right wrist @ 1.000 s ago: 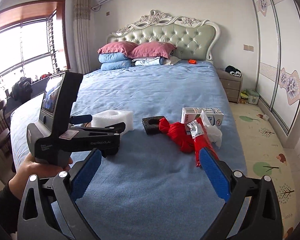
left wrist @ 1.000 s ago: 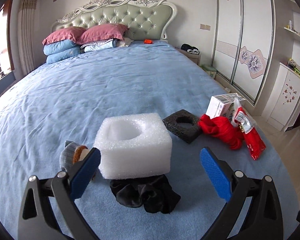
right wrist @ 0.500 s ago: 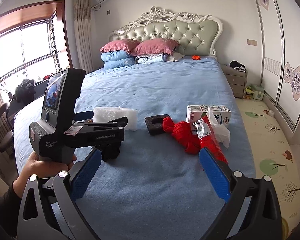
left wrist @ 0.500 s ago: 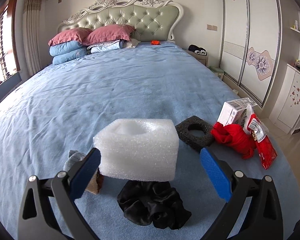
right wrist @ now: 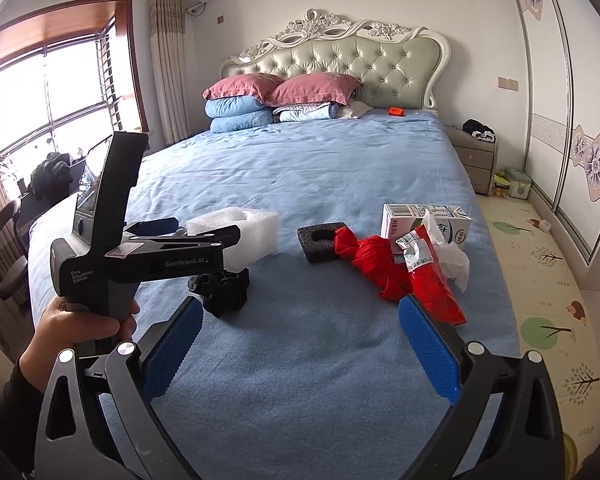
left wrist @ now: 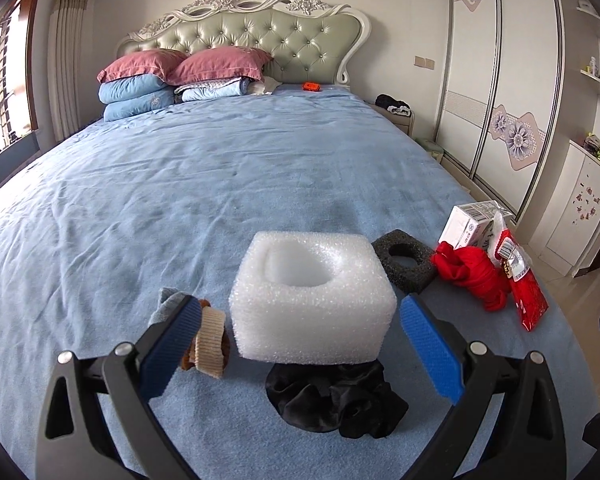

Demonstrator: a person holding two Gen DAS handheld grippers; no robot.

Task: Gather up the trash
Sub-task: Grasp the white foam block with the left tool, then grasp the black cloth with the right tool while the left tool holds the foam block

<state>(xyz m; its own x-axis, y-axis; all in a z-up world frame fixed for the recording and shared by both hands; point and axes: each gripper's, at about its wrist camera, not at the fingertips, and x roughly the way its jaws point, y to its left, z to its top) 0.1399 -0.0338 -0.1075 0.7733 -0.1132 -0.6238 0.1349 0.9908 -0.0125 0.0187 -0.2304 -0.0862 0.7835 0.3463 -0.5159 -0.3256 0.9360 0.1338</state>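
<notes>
Left tool [left wrist: 296, 334]: wide open, holding nothing, lined up right on the white foam block [left wrist: 312, 300] so the block sits between the blue pads.

Right tool [right wrist: 298, 346]: also spread open and empty, hanging over bare blue bed [right wrist: 308, 168] short of the red stuff.

Trash: all on the bed near the foot. White foam, black foam ring [left wrist: 404, 260] just beside it, red bag [left wrist: 470, 276], red wrapper [left wrist: 520, 280] and a carton [left wrist: 466, 226] bunched together.

Other bits: black cloth [left wrist: 332, 398] tucked under the foam's near edge, socks [left wrist: 204, 332] to its left. Trash or laundry? Can't tell tbh.

Progress: basically zero, nothing grabbed, no bin in sight.

Next, my guess: left one closes on the white foam.
</notes>
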